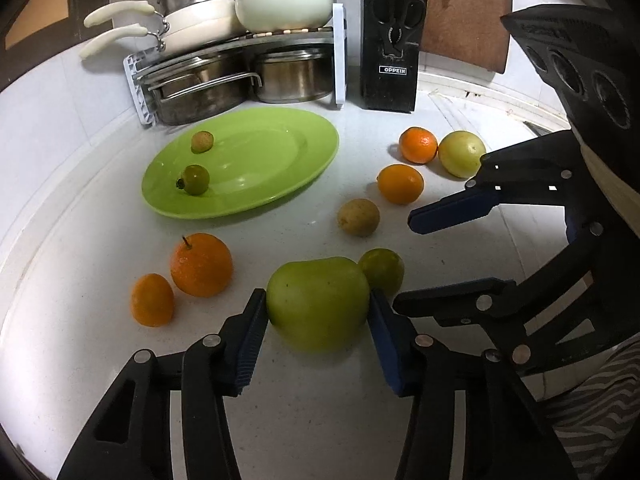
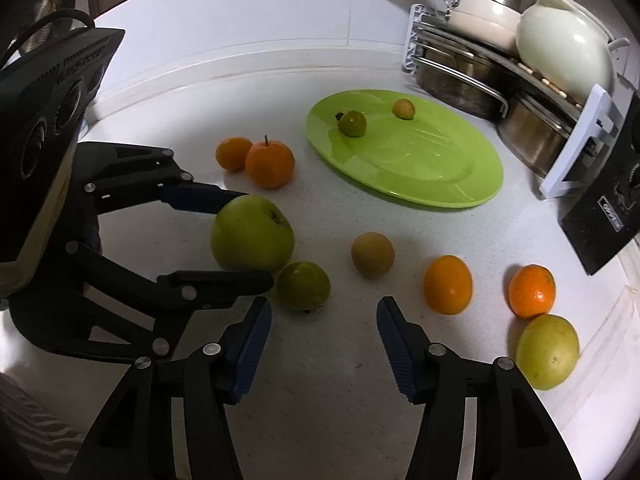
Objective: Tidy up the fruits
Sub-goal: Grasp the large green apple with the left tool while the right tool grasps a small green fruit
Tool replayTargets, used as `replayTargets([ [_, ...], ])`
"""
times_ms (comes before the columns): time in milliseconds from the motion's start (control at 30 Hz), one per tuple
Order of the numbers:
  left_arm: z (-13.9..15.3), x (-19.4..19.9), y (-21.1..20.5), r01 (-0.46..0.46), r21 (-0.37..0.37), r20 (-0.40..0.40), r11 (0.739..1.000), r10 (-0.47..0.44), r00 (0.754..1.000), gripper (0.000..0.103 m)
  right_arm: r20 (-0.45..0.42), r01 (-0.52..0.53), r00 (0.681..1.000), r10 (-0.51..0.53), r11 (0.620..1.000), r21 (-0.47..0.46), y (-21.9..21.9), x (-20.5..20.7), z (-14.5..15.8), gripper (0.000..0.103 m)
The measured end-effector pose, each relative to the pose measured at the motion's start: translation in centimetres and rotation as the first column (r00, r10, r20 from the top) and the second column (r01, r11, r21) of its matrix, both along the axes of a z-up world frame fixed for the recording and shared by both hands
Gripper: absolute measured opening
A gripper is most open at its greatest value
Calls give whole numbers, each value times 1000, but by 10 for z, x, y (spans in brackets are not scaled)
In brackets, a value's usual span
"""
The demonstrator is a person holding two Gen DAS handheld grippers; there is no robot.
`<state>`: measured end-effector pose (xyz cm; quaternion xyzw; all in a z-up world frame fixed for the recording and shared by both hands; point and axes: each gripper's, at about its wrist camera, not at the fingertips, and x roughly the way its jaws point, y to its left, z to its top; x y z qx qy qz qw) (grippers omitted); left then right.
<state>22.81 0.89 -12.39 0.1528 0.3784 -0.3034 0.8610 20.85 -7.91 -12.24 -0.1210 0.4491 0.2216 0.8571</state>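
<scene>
While the left gripper (image 1: 318, 322) sat low over the counter (image 1: 320, 420), the big green apple (image 1: 318, 304) lay squarely between its jaws, each blue pad at or touching a flank of the fruit, so the grip looked made or all but made. From the right wrist view the same apple (image 2: 252, 234) showed pinched across its width, with its stalk end tilted up and away from that gripper. A small green fruit (image 1: 382, 270) touched the apple on its far right side, just beyond the right pad. The right gripper (image 2: 324, 344) hung open over bare counter with nothing between its jaws; the small green fruit lay just ahead to its left and a brown fruit (image 2: 373, 255) ahead. The green plate (image 1: 296, 184), holding two small fruits, lay ahead and left of the left gripper, well apart, so the left hand seemed the one to carry the apple there.
</scene>
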Motion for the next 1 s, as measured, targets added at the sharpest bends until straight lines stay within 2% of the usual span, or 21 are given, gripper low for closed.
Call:
replayTargets([
  [267,12,-7,18,-162,20,-25,987,163,986,50,-11,-9,1000,9,999,41,6,7,-5,52],
  [300,13,-8,20,-176,23,-23,984,176,984,50,-19,-7,1000,8,998,55,7,9,-7,47],
  [467,13,-10,25,-231,24,-37,973,232,972,50,-40,1,999,1,998,64,12,13,-12,39],
  [533,12,-10,26,-249,14,-51,968,250,967,50,-35,4,999,-2,998,63,12,14,-11,31],
  [700,14,-13,27,-276,-2,-57,961,275,960,50,-17,20,1000,-19,997,71,9,11,-5,31],
  [1000,30,-23,24,-288,-30,-18,957,288,957,50,33,46,998,-49,995,91,2,-1,15,31],
])
